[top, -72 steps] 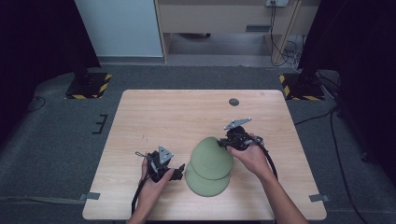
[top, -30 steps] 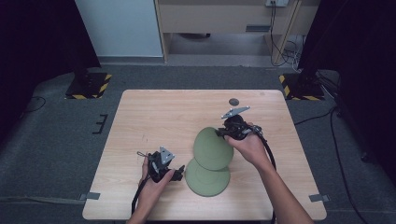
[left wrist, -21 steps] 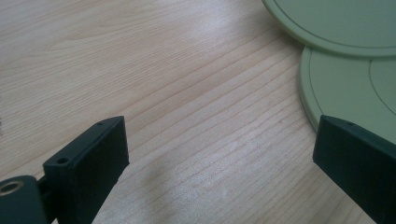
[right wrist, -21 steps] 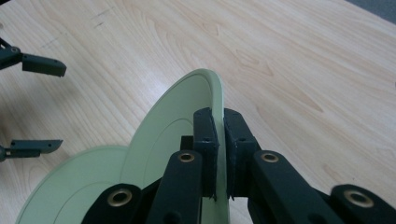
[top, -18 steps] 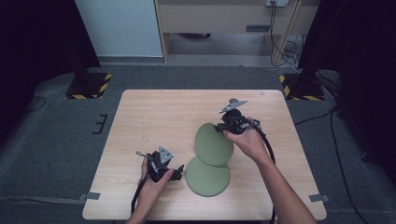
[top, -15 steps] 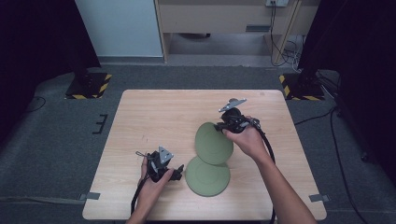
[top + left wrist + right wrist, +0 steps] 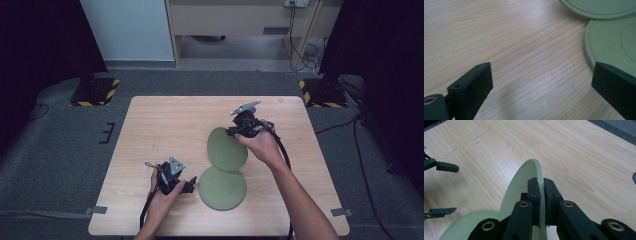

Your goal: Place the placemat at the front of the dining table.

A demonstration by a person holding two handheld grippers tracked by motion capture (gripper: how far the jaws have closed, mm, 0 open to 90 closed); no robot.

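Wooden table (image 7: 165,125) sound: my right gripper (image 7: 239,131) is clamped on the rim of a tilted green plate (image 7: 226,148) just above the flat plate (image 7: 222,187), my left gripper (image 7: 189,185) empty, wide open beside that flat plate; edge-only grip risks slipping and clattering.

Two black plastic hand-held grippers, left gripper (image 7: 191,185) and right gripper (image 7: 231,132), each topped by a grey three-cornered plate, flat square-ended black jaws with small screw holes, brass-ringed pivot bolts, black cables trailing toward six o'clock, forearms unsleeved
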